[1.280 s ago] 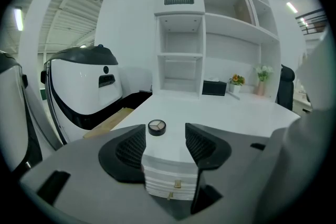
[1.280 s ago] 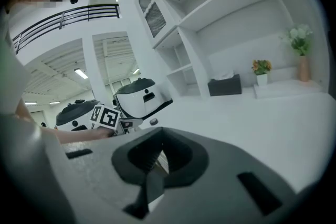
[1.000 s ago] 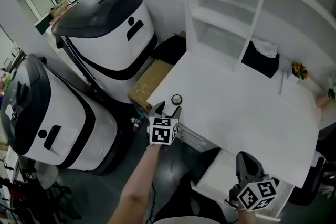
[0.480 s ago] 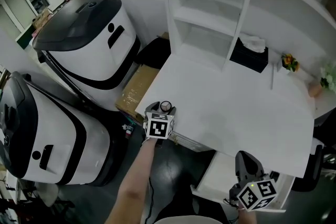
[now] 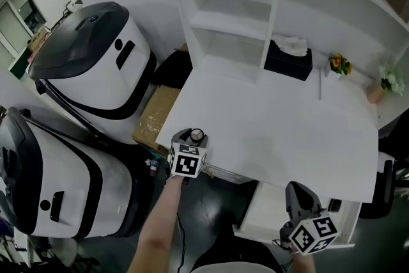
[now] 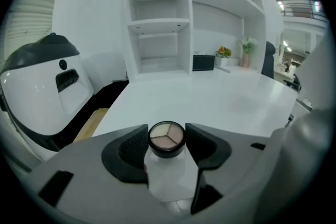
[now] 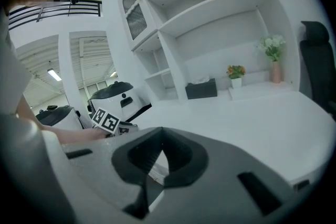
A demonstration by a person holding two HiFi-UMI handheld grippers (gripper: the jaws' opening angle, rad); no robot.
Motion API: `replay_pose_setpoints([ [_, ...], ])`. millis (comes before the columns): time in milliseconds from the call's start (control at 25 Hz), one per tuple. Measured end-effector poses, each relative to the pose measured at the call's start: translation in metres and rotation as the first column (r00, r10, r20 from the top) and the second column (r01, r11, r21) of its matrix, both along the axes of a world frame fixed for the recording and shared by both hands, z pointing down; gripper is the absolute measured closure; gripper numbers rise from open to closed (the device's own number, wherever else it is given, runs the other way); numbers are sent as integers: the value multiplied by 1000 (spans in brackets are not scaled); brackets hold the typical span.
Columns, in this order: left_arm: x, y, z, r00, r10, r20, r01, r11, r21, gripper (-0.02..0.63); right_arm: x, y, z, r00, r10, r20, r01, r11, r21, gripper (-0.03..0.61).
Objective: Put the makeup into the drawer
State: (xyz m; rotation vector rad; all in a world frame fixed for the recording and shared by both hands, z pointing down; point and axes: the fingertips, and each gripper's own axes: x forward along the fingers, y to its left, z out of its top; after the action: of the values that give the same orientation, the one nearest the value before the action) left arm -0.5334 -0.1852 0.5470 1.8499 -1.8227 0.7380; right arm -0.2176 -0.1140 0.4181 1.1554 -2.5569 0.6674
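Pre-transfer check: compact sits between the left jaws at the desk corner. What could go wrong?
1. The left gripper has just been closing its jaws, with the compact only between their tips: it could squirt out.
2. It sits near the desk corner edge, so a slip may drop it off.
3. The shut right gripper sits over the open drawer, possibly blocking the drop-off.

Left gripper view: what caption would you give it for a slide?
Left gripper closing its jaws around a round makeup compact lying on the white desk.
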Motion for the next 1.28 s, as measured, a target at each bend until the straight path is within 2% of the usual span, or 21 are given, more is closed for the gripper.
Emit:
replay_pose_setpoints([
  [240,67,4,-16,986,167,9,-167,986,27,390,16,7,-2,999,29,19,-29,1000,5,575],
  [480,153,15,-29,938,347,20,-348,937,38,390,54,18,-6,994,102,48,-103,995,14,575],
  [840,268,40,-40,818,574,33,-575,817,51,390,118,42,-9,976,209,60,-210,977,21,575],
  [1280,370,72,-45,675,737,39,-738,673,52,390,186,67,-8,941,328,79,-330,944,17,575],
])
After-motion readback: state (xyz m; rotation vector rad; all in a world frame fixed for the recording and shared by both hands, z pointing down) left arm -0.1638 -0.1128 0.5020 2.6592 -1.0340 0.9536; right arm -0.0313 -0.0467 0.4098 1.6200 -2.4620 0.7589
